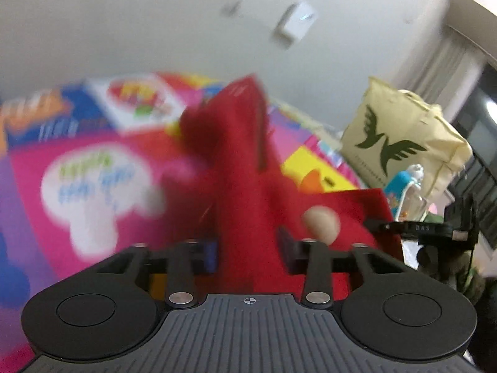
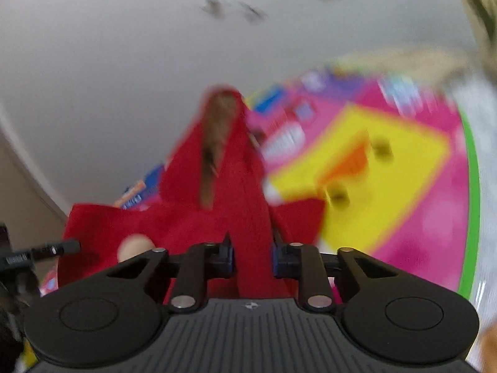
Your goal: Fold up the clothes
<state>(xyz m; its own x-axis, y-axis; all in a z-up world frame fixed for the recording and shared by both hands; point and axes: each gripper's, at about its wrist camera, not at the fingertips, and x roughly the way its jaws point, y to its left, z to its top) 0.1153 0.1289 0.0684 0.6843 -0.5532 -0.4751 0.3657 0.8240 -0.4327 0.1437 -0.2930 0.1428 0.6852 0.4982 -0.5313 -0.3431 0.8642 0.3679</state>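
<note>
While both views are smeared by blur, the bright red fleecy garment (image 1: pixel 245 186) plainly runs up from between the fingers of the left gripper (image 1: pixel 247 253), which is clenched on a bunched fold of it. The right gripper (image 2: pixel 252 256) likewise grips a fold of the same red cloth (image 2: pixel 236 205), lifted above a colourful pink, yellow and blue play mat (image 2: pixel 388 168). A cream tote bag with a dark bird print (image 1: pixel 400 143) stands beside the mat, before a white wall (image 1: pixel 124 21).

Red garment (image 1: pixel 245 168); pink, yellow, blue patterned mat (image 2: pixel 388 161); cream bag (image 1: pixel 403 136), dark bird print.
</note>
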